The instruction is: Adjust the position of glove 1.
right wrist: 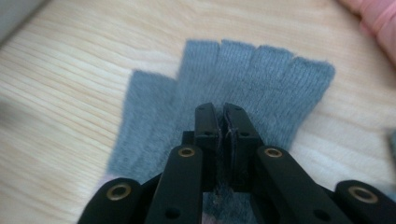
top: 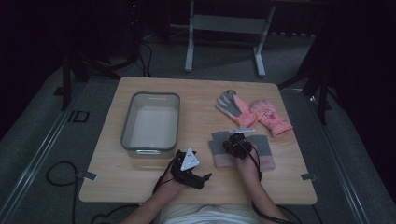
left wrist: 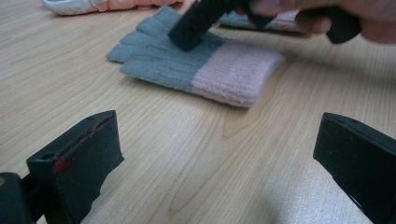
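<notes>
Meanwhile the grey tub (top: 150,122) sits bare inside (right claw (right wrist: 223,120) pinched shut over a grey glove (right wrist: 261,79), left claw (left wrist: 219,154) wide).

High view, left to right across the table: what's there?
Clear plastic bin → left gripper, jaws open → grey-and-pink glove under the shut right gripper → pink glove pair at the far right.

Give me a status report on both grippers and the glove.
Right gripper shut, fingers pinching the grey knit glove with pink cuff. Left gripper open, over bare wooden table. Nothing in the way.
</notes>
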`<state>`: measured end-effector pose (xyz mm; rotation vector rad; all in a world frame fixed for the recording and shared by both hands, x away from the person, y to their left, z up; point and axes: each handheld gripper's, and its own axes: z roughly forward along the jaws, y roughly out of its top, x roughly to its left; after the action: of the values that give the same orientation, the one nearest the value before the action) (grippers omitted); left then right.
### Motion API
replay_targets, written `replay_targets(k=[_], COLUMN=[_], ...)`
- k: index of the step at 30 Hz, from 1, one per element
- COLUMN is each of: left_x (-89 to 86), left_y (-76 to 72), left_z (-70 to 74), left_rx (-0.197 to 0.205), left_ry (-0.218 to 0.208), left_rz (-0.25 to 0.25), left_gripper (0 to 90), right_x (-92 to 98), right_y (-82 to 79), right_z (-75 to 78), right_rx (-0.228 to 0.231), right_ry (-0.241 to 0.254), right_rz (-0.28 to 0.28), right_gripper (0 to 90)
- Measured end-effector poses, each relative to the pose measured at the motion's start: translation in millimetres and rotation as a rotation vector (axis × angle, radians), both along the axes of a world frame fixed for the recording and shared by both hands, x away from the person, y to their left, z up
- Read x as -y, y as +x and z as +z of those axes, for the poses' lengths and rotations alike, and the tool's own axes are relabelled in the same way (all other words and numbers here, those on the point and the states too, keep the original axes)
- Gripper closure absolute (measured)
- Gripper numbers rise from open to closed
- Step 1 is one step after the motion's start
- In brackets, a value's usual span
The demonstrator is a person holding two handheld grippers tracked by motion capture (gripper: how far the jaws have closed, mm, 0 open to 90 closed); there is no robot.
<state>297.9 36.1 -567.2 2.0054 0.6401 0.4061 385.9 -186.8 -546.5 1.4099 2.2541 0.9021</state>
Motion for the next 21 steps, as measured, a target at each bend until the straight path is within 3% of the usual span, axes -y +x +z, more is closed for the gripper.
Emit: replay_targets(k=[7, 10, 14, 21], left_x=[0.1, 0.1, -0.5, -1.0], left_y=[0.0, 0.2, 0.3, 0.1], left_z=[-0.1, 0.0, 0.0, -0.1], left_rx=[-0.001, -0.002, -0.001, 0.000], left_ry=[-0.002, 0.000, -0.006, -0.013], left_rz=[0.002, 0.004, 0.008, 0.010], left_gripper=[0.3, 0.3, 0.3, 0.3], right_x=[0.9, 1.9, 7.2, 22.0], right_y=[-1.0, 0.0, -1.0, -3.1], right_z=[-3.7, -2.8, 5.5, 33.5], right_rx=[0.011, 0.016, 0.036, 0.077], right_ry=[0.014, 0.010, 0.005, -0.003], right_rz=[-0.004, 0.003, 0.009, 0.091], right_gripper=[81.3, 75.0, 70.9, 66.1])
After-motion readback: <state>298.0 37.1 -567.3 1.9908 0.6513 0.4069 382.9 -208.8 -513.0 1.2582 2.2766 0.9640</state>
